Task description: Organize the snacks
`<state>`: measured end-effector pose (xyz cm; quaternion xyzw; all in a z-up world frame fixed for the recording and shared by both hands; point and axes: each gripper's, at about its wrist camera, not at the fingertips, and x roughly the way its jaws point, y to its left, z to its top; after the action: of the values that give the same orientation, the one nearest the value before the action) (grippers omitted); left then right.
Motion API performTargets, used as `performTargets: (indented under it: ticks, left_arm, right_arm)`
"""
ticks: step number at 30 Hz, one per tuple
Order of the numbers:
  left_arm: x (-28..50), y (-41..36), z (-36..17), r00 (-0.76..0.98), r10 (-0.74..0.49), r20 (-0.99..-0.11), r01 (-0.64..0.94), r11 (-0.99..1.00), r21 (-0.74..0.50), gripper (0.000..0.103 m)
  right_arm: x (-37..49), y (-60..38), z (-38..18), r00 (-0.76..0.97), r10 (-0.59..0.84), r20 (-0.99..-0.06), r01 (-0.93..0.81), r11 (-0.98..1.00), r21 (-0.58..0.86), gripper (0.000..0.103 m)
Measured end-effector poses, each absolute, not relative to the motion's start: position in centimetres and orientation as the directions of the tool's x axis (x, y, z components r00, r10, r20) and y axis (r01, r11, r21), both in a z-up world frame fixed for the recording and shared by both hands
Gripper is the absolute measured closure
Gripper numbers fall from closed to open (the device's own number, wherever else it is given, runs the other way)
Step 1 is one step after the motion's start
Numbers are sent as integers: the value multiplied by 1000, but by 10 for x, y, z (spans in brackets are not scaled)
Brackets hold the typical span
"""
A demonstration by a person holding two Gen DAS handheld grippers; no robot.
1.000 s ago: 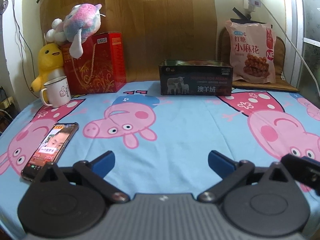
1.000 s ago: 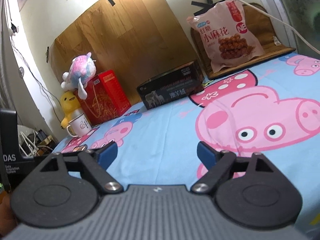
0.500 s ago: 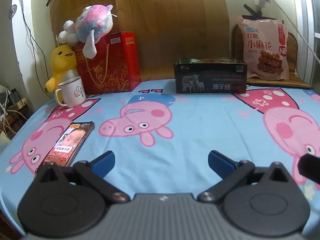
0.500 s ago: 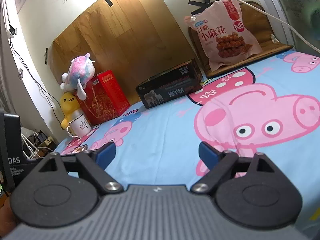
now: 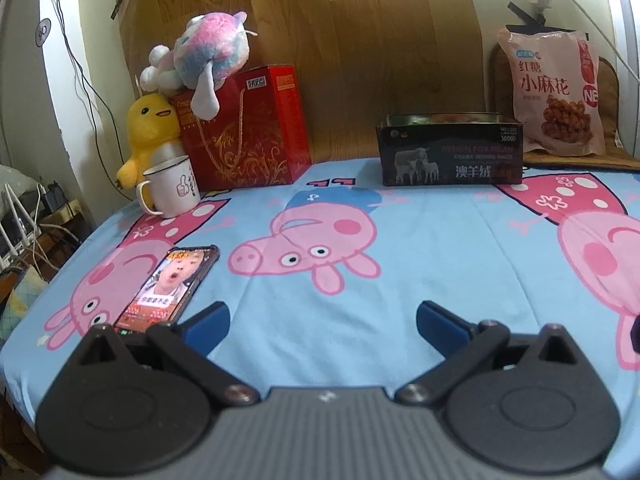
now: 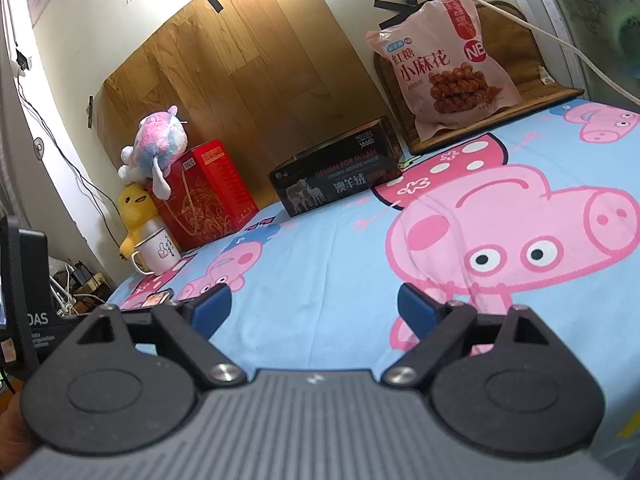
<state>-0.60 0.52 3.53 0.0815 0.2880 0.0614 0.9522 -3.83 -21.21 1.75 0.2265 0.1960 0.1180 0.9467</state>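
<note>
1. Hovering with both the left gripper (image 5: 323, 320) and the right gripper (image 6: 314, 306) spread wide, nothing held.
2. Snack bag (image 6: 444, 64) leans upright at the far right, way ahead; right hand's probably nearer.

Two low views, shared black tin (image 5: 450, 150)

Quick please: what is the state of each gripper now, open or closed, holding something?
Left gripper: open, holding nothing.
Right gripper: open, holding nothing.
</note>
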Motion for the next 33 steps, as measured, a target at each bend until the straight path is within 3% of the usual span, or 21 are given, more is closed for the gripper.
performTargets:
  ticks: [33]
  left_arm:
    - [-6, -3, 27, 803, 127, -583, -17, 982, 190, 0]
  right_arm:
    - [-40, -213, 15, 900, 289, -325, -104, 868, 485, 11]
